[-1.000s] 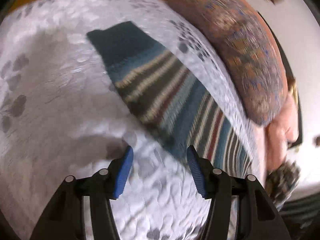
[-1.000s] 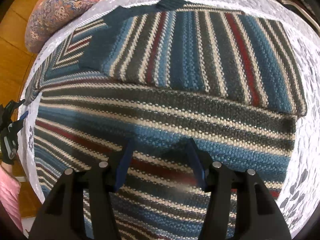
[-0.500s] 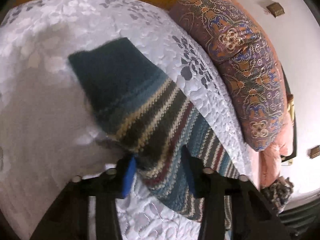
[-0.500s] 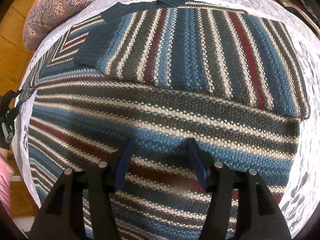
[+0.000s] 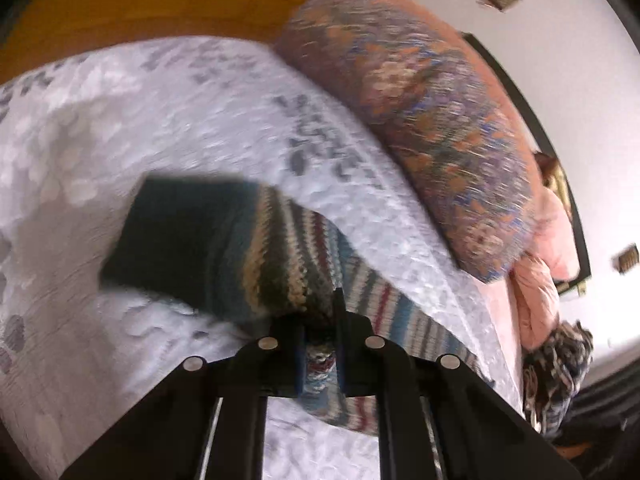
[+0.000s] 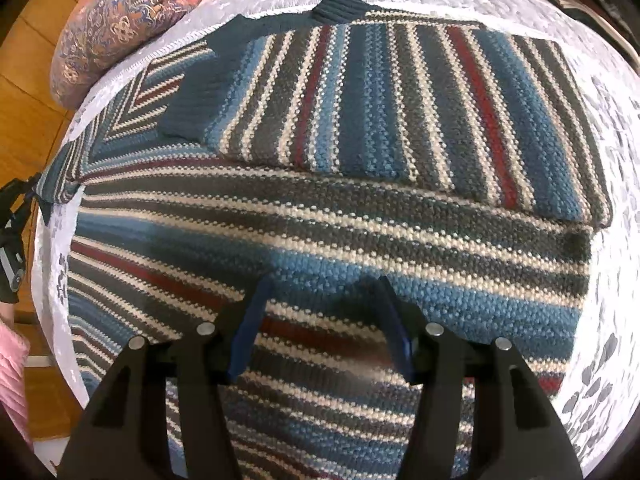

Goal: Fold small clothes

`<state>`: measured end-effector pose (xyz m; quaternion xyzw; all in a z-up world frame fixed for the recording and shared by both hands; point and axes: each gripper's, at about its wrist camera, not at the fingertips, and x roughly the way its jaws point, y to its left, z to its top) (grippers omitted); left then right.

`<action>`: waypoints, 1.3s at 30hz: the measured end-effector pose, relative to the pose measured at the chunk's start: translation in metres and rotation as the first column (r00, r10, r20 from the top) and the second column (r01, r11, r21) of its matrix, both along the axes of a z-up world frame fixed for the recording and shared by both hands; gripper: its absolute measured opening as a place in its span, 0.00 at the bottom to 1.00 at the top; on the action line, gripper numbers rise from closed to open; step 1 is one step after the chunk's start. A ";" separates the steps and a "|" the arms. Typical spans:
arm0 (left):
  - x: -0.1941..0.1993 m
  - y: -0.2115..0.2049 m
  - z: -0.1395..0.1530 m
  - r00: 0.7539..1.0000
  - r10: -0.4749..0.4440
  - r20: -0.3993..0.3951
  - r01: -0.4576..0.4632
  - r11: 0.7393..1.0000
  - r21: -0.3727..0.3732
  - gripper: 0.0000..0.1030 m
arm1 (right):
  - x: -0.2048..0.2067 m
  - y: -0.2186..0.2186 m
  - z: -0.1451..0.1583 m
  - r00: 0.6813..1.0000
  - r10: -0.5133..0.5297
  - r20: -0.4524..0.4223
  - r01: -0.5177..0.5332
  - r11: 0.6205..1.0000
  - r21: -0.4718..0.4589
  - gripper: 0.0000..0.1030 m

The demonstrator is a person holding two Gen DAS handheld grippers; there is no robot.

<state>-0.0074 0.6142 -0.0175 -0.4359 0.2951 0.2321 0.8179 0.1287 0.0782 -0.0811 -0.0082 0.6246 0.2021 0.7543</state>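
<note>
The fingers of the left gripper (image 5: 320,336), open a second ago, now pinch the sleeve of the striped blue-grey-red knitted sweater (image 6: 360,208) on the white quilted bedspread (image 5: 120,120) — folding may begin; the right gripper (image 6: 322,316) hovers open.

A bed (image 6: 624,184) carries everything here, covered with a white quilted bedspread (image 5: 192,112) patterned with grey leaf-like motifs. In the right wrist view, a striped knitted sweater (image 6: 320,248) in blue, grey, cream and red fills most of the frame, lying flat on the bedspread, with one sleeve (image 6: 384,104) folded across its upper part. At the upper left of that frame a long patterned bolster (image 6: 120,28) rests at the bed's edge, beside the wooden floor (image 6: 24,92). In the blurred left wrist view the bolster (image 5: 420,120) runs down the right side, touching the bedspread. Below it, at the right edge, lie pink bedding (image 5: 536,292) and a dark mottled cloth (image 5: 560,364).
</note>
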 end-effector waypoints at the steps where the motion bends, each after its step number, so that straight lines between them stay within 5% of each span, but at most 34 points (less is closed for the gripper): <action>1: 0.003 -0.005 0.005 1.000 -0.016 0.008 0.016 1.000 0.008 0.10 | -0.001 -0.001 0.003 1.000 0.000 0.004 0.000 1.000 0.004 0.54; 10: 0.052 -0.110 0.056 0.971 -0.235 0.043 0.226 0.963 0.147 0.10 | -0.013 -0.015 0.027 0.998 0.015 0.059 -0.015 1.000 0.010 0.54; 16: 0.081 -0.180 0.061 0.940 -0.337 0.054 0.324 0.930 0.172 0.10 | -0.017 -0.035 0.031 0.998 -0.011 0.059 0.009 1.000 0.030 0.54; 31: 0.137 -0.304 0.031 0.888 -0.455 0.071 0.440 0.884 0.157 0.10 | -0.017 -0.060 0.011 0.998 -0.058 0.022 0.057 0.996 0.066 0.54; 39: 0.150 -0.338 -0.030 0.864 -0.503 -0.011 0.502 0.861 0.079 0.11 | -0.015 -0.066 0.004 0.998 -0.068 0.004 0.068 0.996 0.062 0.54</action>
